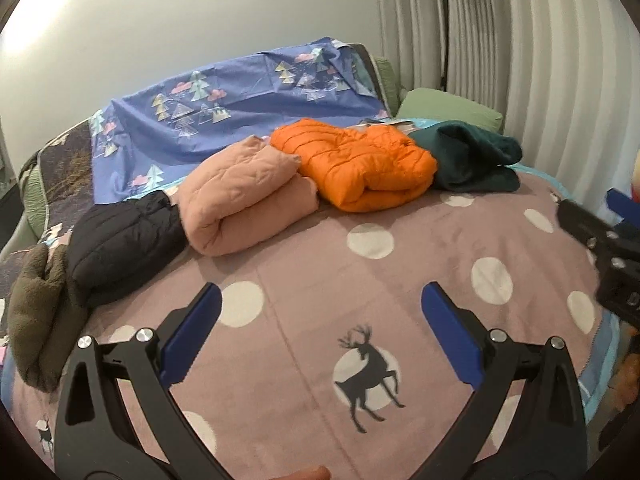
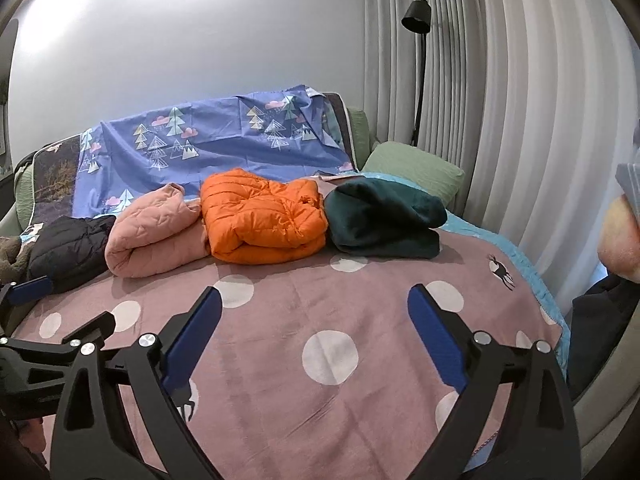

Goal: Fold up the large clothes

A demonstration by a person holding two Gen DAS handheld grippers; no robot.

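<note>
Left gripper (image 1: 320, 300): blue-padded fingers spread wide, holding nothing, above the blanket.
Right gripper (image 2: 316, 304): fingers spread wide, holding nothing, above the blanket.
Blanket (image 1: 420, 248): mauve, white dots and deer print, spread over the bed.
Folded garments: one row along the blanket's far edge, neighbours touching.
Olive fleece (image 1: 36, 320): left end of the row.
Black puffer jacket (image 1: 120, 240): beside the fleece.
Pink quilted jacket (image 2: 152, 236): rolled, mid-row.
Orange puffer jacket (image 2: 260, 216): folded, right of the pink one.
Dark green fleece (image 2: 384, 216): right end.
Blue tree-print sheet (image 2: 224, 136): draped behind the row.
Green pillow (image 2: 416, 168): far right corner.
Black floor lamp (image 2: 418, 40): before the grey curtain (image 2: 520, 120).
</note>
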